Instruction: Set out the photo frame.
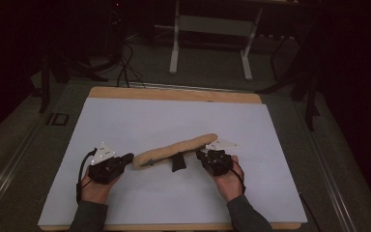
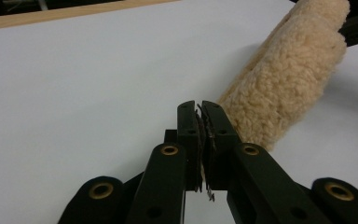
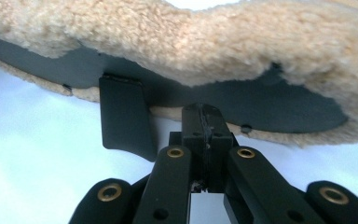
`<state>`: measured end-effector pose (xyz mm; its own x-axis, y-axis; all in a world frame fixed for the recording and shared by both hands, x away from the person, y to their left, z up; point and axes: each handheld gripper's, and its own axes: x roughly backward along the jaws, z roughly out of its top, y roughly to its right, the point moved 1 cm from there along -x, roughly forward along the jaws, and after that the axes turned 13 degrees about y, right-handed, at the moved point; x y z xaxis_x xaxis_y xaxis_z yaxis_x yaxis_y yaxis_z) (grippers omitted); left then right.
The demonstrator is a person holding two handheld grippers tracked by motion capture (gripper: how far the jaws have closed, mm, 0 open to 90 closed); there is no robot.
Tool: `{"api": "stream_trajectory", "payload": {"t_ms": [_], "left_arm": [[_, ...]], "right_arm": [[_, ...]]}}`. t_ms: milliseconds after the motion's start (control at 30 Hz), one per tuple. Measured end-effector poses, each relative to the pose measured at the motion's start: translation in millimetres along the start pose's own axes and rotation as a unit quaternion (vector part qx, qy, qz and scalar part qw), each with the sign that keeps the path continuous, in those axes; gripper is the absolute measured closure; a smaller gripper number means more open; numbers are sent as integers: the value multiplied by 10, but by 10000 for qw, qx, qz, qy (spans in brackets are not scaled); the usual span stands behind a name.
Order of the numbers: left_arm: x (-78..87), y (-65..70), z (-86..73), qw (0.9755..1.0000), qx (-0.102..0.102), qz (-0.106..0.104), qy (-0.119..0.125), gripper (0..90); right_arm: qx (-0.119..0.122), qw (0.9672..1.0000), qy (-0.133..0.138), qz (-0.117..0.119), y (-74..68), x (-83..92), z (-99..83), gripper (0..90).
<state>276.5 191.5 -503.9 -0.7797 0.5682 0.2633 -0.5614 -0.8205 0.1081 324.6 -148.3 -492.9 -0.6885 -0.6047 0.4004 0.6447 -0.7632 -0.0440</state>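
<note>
1. Left tongs (image 1: 127,159) are closed together with nothing between them, their tip just beside the near end of the fleece pad (image 1: 176,149).
2. Right tongs (image 1: 201,155) are closed together at the pad's dark underside edge; whether they pinch it I cannot tell.
3. Fleece pad lies slantwise across the white table (image 1: 164,121), a black strap (image 1: 177,162) hanging beneath.
4. Dim room behind holds a white stand (image 1: 211,34).
</note>
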Motion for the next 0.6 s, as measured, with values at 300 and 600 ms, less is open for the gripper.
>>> {"api": "stream_trajectory", "payload": {"t_ms": [300, 600], "left_arm": [[-2, 15, -1, 10000, -37, 28, 4, 880], [-2, 48, -8, 9999, -97, 73, 17, 896]], "right_arm": [[23, 10000, -3, -20, -43, -62, 66, 898], [-12, 9999, -57, -98, -2, -110, 94, 897]]}}
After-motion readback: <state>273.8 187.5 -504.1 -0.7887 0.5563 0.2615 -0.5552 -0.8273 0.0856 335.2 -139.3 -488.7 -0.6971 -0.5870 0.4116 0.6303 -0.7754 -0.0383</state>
